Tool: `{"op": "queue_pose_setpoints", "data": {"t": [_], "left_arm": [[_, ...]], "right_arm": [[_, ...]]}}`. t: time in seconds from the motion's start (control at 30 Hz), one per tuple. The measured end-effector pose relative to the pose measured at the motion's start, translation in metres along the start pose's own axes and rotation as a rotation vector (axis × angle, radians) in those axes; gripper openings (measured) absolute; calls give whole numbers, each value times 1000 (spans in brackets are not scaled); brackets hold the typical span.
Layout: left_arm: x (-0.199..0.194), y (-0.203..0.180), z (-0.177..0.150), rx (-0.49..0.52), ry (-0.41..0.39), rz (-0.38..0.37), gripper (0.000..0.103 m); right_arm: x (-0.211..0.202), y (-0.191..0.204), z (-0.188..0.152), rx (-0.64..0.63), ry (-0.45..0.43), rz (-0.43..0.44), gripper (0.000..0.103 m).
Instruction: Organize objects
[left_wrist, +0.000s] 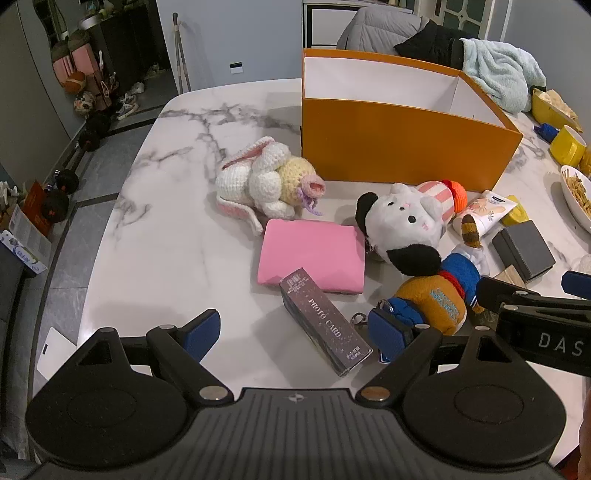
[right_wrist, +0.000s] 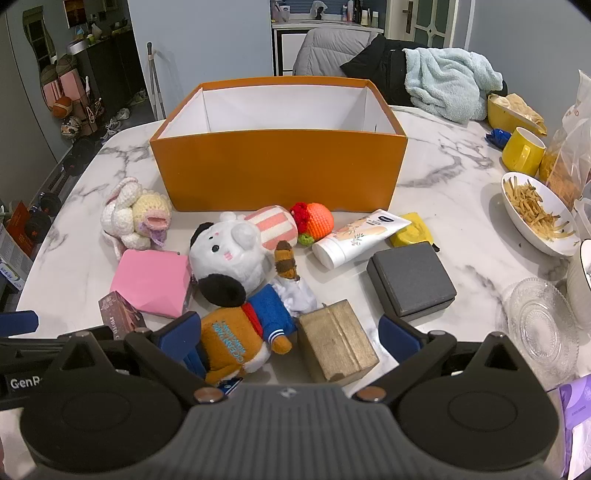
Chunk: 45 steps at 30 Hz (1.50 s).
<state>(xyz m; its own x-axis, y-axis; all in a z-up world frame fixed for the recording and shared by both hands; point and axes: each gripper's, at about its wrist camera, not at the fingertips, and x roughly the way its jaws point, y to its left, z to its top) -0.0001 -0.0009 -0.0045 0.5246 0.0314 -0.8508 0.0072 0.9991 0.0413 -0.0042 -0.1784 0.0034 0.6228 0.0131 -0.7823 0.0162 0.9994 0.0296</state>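
Note:
An orange box (right_wrist: 277, 173) with a white inside stands open at the back of the marble table (left_wrist: 166, 229). In front of it lie a crocheted rabbit (left_wrist: 266, 181), a pink pouch (left_wrist: 314, 254), a dark photo card box (left_wrist: 325, 321), a white plush toy in blue and orange clothes (right_wrist: 236, 280), a crocheted orange (right_wrist: 317, 221), a cream tube (right_wrist: 358, 236), a grey case (right_wrist: 413, 284) and a wooden block (right_wrist: 336, 343). My left gripper (left_wrist: 295, 332) is open around the photo card box. My right gripper (right_wrist: 291, 339) is open over the plush's body and the wooden block.
At the right stand a yellow mug (right_wrist: 521, 151), a bowl of fries (right_wrist: 535, 214), a glass dish (right_wrist: 543, 325) and a plastic bag (right_wrist: 569, 155). Clothes and a pale blue blanket (right_wrist: 447, 88) hang over chairs behind the box. Dumbbells (left_wrist: 59, 192) and cartons lie on the floor left.

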Motion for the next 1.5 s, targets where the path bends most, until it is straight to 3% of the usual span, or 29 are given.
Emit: {"op": "queue_pose_setpoints", "data": {"t": [0.9,1.2,1.5], "left_arm": [[1,0,-4,-2,7,-4,103],[-7,7,-5,-17,2,-56,103],[-9,5,0,-4,-10,-51,103]], "right_arm": [[0,0,-2,0,4,-6,102],[2,0,-2,-7,6,-8,102],[2,3,-2,-14,1,-19,102]]}}
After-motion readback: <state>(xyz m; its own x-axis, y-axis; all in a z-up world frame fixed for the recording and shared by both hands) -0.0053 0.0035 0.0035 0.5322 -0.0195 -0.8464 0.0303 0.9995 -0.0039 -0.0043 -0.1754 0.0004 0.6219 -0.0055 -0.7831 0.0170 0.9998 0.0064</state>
